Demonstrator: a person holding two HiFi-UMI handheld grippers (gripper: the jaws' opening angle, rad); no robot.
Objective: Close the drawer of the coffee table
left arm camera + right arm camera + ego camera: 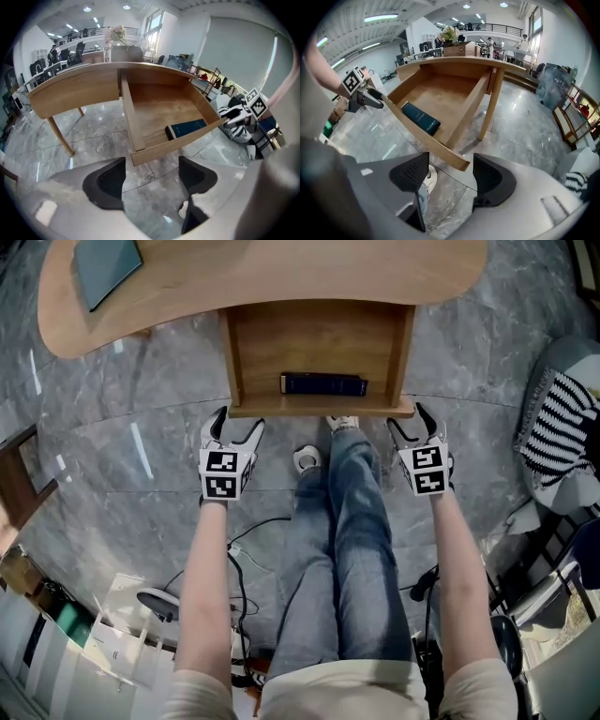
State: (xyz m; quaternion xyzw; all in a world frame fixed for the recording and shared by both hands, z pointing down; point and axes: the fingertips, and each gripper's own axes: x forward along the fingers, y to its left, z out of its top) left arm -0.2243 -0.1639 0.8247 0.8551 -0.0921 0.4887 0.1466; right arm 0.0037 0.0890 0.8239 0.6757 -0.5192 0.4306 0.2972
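Drawer (319,343) open, rigid wood, likely slides light. Left gripper (239,423), right gripper (410,418): fingers spread, empty, near drawer's front corners; contact unclear. Push its front evenly.

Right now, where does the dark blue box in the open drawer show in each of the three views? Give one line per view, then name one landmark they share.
Head view: upper centre; the dark blue box lies in the drawer, just behind its front panel.
Left gripper view: the box is right of centre.
Right gripper view: the box is left of centre.
Shared landmark: the front panel.
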